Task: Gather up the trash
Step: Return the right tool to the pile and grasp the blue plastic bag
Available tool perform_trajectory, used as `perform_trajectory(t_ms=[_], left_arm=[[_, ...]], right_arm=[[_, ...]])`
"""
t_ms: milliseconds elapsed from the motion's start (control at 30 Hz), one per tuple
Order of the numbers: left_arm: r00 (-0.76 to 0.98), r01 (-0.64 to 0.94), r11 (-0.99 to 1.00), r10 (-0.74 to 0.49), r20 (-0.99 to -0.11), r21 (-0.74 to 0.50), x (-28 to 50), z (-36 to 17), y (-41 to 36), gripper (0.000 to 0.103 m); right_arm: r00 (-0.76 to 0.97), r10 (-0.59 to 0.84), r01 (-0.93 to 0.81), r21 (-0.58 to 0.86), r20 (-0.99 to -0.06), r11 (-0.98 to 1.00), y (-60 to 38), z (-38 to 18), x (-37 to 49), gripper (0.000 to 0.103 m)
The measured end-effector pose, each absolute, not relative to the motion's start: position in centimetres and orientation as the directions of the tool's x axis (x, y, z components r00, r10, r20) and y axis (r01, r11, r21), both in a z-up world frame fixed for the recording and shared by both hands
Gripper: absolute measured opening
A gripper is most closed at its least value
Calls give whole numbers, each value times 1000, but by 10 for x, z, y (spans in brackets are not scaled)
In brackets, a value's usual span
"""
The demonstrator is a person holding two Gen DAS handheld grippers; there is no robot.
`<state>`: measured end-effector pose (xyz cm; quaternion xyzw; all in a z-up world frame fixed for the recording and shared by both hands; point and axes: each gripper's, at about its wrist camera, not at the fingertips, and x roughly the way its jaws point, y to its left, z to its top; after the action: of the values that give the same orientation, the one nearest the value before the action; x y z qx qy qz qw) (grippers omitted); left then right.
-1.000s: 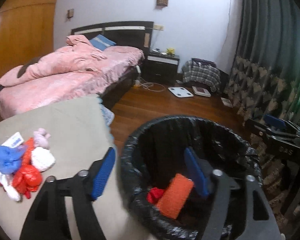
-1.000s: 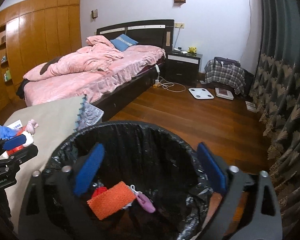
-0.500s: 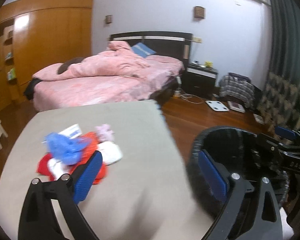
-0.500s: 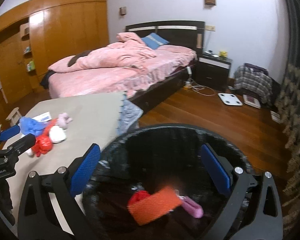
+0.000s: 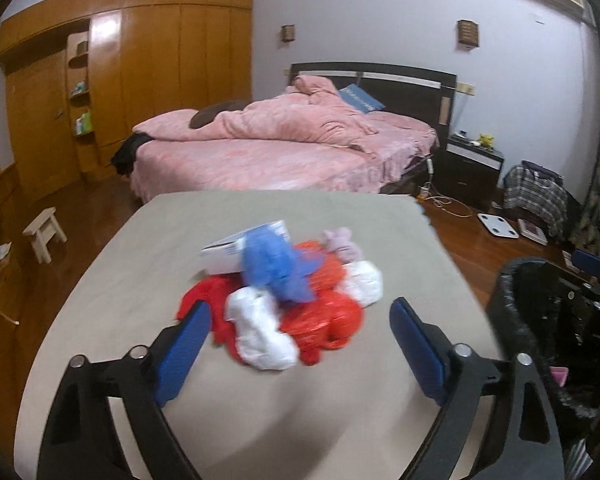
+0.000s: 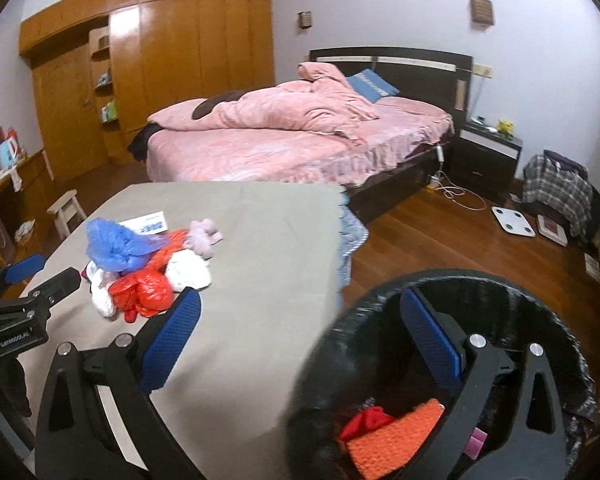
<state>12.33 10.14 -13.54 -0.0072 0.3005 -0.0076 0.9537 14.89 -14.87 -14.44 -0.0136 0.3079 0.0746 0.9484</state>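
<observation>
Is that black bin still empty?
No. In the right wrist view the bin already holds an orange sponge-like piece and a red scrap.

Bed (image 5: 284, 156) with rumpled pink quilt (image 5: 300, 120), blue pillow (image 5: 360, 98) against dark headboard (image 5: 404, 80). Wooden wardrobe (image 5: 148, 60) along left wall. Small pale stool (image 5: 44, 232) on wood floor (image 6: 440, 232). Dark nightstand (image 6: 488, 156) right of bed, yellow toy (image 6: 505, 125) on top. White scale (image 6: 514, 222) on floor, plaid cloth (image 6: 556, 188) heaped beside it. White cable (image 6: 460, 194) trailing from bed corner. Two wall lamps (image 5: 468, 32) above headboard.
</observation>
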Motion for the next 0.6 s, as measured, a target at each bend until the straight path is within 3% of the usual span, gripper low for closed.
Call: perform_trajectory(t_ms=[367,600], left_arm=[[798,-39,999,18,-603,-23,138,-159,132,69],[797,-137,990,104,-595,-10,137,-161,175,68]], right_arm=[[776,199,-229,27,-599,973,-96,-165,182,97],[753,297,-324,63,-587,944,-46,-166,204,97]])
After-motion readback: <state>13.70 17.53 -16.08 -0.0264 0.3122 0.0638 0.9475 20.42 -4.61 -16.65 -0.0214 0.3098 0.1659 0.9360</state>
